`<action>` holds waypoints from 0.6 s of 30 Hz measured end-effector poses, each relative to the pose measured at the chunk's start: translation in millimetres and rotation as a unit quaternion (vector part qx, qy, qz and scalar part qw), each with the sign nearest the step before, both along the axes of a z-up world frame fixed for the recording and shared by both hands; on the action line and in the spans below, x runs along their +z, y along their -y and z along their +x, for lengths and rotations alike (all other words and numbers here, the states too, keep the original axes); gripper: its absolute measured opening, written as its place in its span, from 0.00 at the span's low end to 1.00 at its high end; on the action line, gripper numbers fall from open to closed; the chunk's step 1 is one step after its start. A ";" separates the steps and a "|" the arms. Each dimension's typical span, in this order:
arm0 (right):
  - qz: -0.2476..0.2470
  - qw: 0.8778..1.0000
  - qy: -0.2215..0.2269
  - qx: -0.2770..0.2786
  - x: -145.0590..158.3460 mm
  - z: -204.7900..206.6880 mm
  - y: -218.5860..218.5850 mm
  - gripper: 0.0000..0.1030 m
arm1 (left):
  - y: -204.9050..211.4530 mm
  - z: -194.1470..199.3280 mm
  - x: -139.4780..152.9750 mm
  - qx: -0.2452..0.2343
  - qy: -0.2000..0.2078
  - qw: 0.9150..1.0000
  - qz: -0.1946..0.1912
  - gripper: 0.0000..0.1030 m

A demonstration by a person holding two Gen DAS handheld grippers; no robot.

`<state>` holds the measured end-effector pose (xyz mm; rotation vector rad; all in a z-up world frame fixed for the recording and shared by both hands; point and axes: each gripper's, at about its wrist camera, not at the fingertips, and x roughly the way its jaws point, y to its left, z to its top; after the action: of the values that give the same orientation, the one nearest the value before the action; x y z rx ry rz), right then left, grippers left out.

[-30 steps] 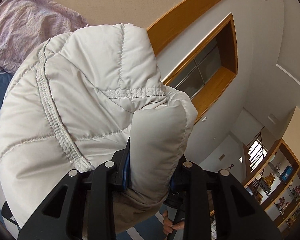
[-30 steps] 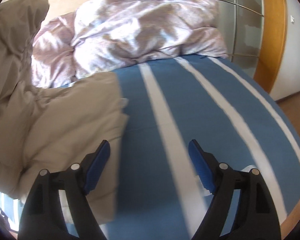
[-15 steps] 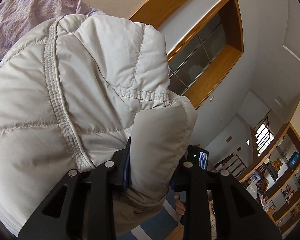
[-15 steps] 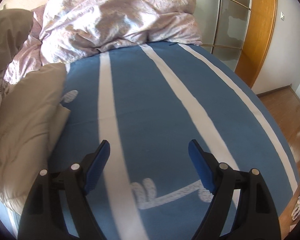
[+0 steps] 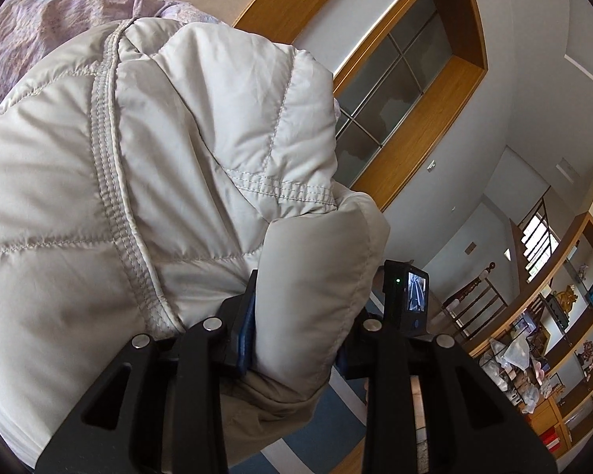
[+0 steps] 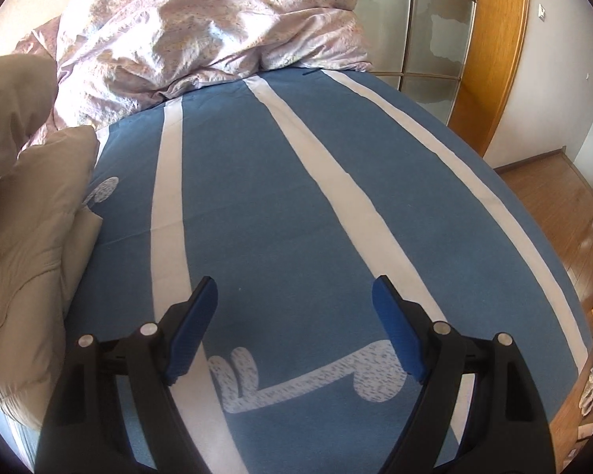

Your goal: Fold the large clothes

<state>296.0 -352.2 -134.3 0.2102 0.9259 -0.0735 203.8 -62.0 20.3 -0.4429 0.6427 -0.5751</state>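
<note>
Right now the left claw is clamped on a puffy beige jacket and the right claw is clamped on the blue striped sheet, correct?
Not quite. The right wrist view shows the right claw open, nothing between its pads, above the striped sheet. The left claw does clamp the beige jacket.

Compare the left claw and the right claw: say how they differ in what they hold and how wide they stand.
The left claw is closed on a fold of the beige puffer jacket; the right claw holds nothing. The left claw's jaws stand narrow, pressed into the padding; the right claw's jaws stand wide apart. The left claw's view is mostly filled by the jacket; the right claw points at the bare blue striped bedsheet. Both have black arms and blue pads.
</note>
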 end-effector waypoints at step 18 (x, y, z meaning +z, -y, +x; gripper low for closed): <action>0.021 0.999 -0.010 -0.026 -3.0 -5.5 13.8 0.78 | 33.4 16.7 4.3 -0.062 -0.039 0.997 0.029 0.72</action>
<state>290.5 -366.0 -137.3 0.2739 0.9424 -0.1041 220.5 -95.4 24.6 -0.3742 0.7642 -0.6567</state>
